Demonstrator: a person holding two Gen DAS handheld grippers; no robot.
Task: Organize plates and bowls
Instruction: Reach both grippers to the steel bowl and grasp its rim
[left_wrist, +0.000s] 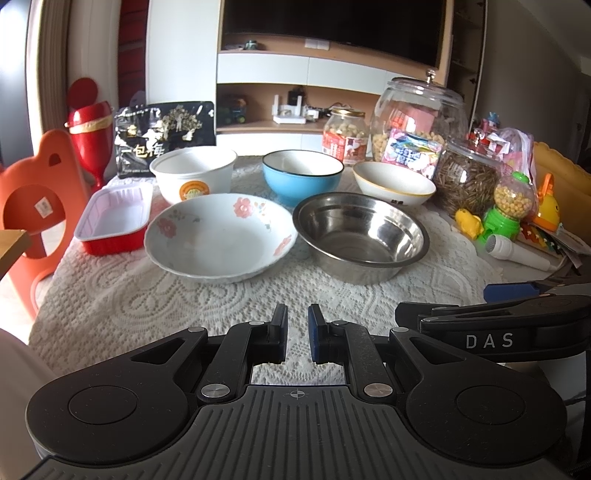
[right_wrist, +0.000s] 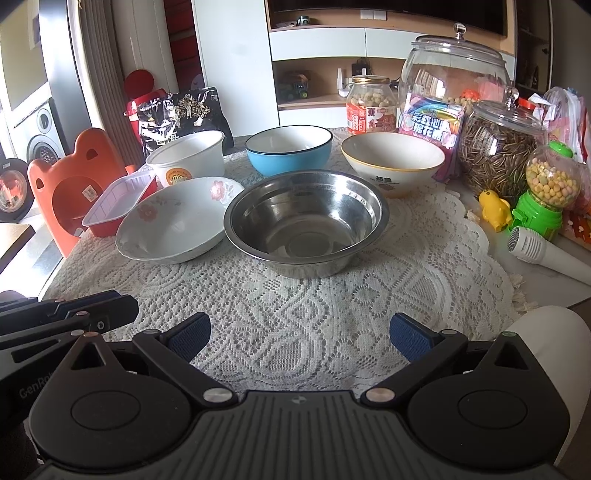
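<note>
A: Where are the bowls?

B: All on the lace cloth (right_wrist: 295, 317), in two rows. Near row: the floral bowl (left_wrist: 220, 238) on the left and the steel bowl (right_wrist: 306, 221) on the right, rims just beside each other. Far row, left to right: the white tub (left_wrist: 194, 173), the blue bowl (left_wrist: 302, 173) and the cream bowl (right_wrist: 393, 162).

A: And the grippers?

B: Both sit at the near edge of the cloth, well short of the near row. The left gripper (left_wrist: 297, 334) has its pads nearly together, only a narrow gap between them, nothing held. It points at the gap between the floral and steel bowls. The right gripper (right_wrist: 300, 334) is spread wide and empty, with the steel bowl straight ahead, farther in.

A: Anything touching the bowls?

B: Neither gripper. A red tray (left_wrist: 114, 219) lies just left of the floral bowl. Jars (right_wrist: 498, 155) and a toy microphone (right_wrist: 543, 254) crowd the right side, beyond the cream bowl.
</note>
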